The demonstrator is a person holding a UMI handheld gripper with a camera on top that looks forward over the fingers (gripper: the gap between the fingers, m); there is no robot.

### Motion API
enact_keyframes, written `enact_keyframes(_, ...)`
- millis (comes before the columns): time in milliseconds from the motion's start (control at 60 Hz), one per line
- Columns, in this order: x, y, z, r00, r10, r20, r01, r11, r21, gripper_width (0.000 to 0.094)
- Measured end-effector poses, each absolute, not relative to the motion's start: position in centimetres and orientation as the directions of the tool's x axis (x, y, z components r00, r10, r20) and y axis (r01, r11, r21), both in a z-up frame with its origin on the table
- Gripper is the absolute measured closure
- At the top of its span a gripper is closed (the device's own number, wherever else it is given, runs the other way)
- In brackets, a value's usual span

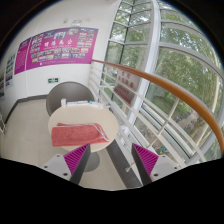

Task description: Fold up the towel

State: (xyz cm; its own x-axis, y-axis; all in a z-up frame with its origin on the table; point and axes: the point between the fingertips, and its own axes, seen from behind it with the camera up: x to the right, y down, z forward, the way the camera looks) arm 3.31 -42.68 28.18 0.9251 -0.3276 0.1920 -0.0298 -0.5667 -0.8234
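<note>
Beyond your tongs, tall windows (pixel 150 50) full of green trees sweep round one side, a wooden handrail (pixel 170 85) curving in front of them, and a white wall carries magenta posters (pixel 60 45) on the other. Just ahead of the tips sits a small round white table (pixel 82 118) with a dark chair (pixel 72 93) behind it. On that table lies your towel (pixel 78 134), pinkish-red and folded flat, while your tongs (pixel 110 157) hang released, magenta pads (pixel 76 156) spread apart and short of the cloth.
</note>
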Motion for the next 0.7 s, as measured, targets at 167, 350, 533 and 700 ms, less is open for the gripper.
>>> enact_keyframes(167,-0.1,-40.0,23.9,0.945,-0.281,0.168,-0.032,-0.59,-0.807,0.0082)
enact_keyframes(350,-9.2,-34.4,16.6,0.979,-0.167,0.119,-0.005,-0.599,-0.801,0.0079)
enact_keyframes(533,-16.1,-24.5,11.4,0.995,-0.077,0.059,0.003,-0.584,-0.812,0.0085)
enact_keyframes(700,-18.9,-16.4,6.1,0.998,-0.035,0.057,0.023,-0.616,-0.787,0.0082)
